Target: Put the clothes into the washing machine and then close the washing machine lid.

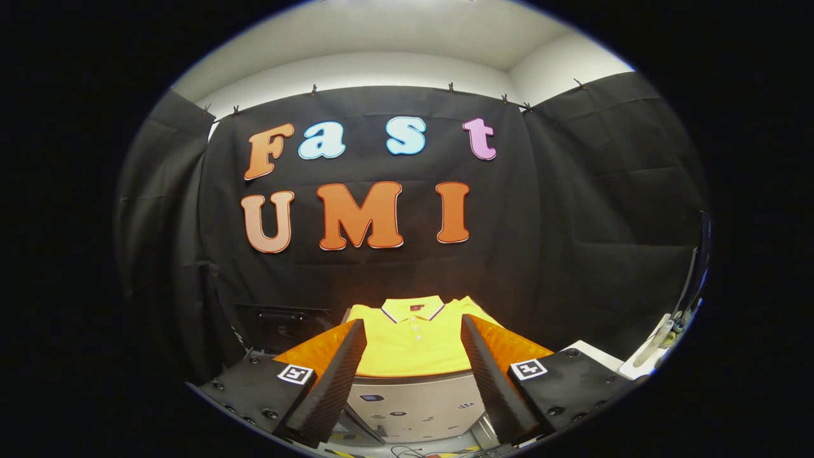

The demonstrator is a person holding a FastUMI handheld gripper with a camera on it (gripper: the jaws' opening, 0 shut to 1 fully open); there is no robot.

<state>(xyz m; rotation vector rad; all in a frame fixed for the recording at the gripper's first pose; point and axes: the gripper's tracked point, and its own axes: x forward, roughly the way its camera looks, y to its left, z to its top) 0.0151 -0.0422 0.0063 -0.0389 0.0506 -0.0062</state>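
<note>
At the left, the hand-held gripper holds its fingers spread apart, grasping nothing. Between and just beyond them a folded yellow polo shirt lies on a pale grey unit, possibly the washing machine, its lower part cut off. Far right, a white edge is hard to make out.

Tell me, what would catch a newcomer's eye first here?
A bright yellow polo shirt, folded flat with its collar toward the black cloth wall, lies on a grey surface just beyond the fingers. The gripper is open, its two fingers spread apart on either side of the shirt, touching nothing.
</note>
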